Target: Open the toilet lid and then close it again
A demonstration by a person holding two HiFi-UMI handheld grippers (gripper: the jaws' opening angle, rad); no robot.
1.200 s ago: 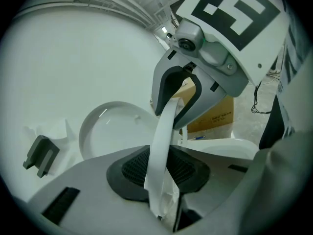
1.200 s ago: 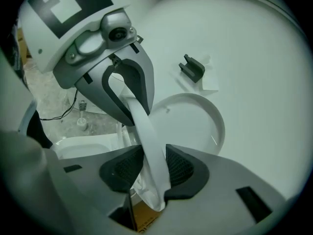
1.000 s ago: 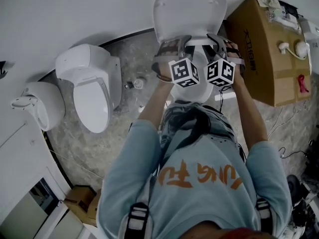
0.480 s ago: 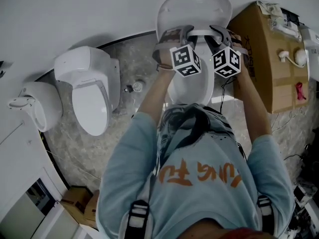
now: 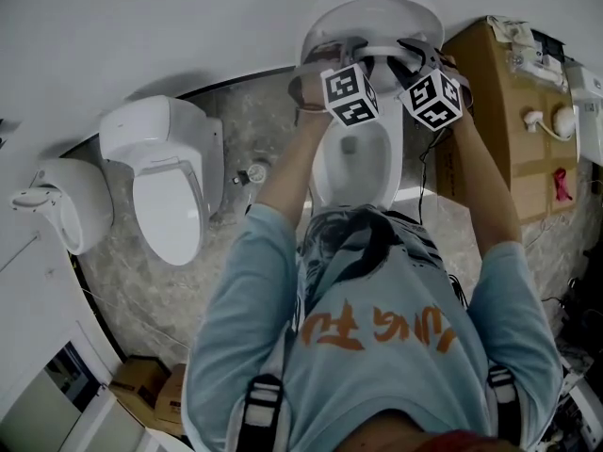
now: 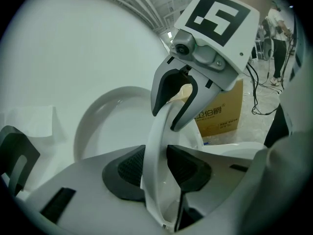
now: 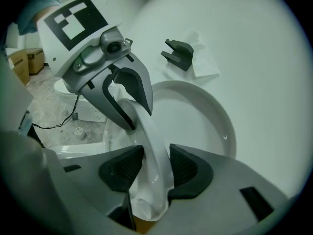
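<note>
A white toilet bowl (image 5: pixel 350 163) stands uncovered against the wall, and its lid (image 5: pixel 377 17) is raised almost upright. My left gripper (image 5: pixel 330 53) and right gripper (image 5: pixel 419 53) sit side by side at the raised part's top edge. In the left gripper view a thin white curved rim (image 6: pixel 155 131) runs between the pads of my left gripper (image 6: pixel 156 168), which is shut on it. The right gripper (image 6: pixel 175 106) clamps the same rim further along. In the right gripper view my right gripper (image 7: pixel 155 168) is shut on that rim (image 7: pixel 149 131). Behind the rim a second white oval shell (image 7: pixel 205 121) leans at the wall. I cannot tell whether the rim is the lid or the seat ring.
A second toilet (image 5: pixel 170 177) and a wall-hung white fixture (image 5: pixel 61 201) stand at the left. A large cardboard box (image 5: pixel 499 111) with fittings on top is close on the right. Small boxes (image 5: pixel 141 379) sit at the lower left. A black bracket (image 7: pixel 177 53) hangs on the wall.
Both grippers have moved together toward the wall with the white rim in their jaws. The hinged part has swung further upright and the bowl now shows.
</note>
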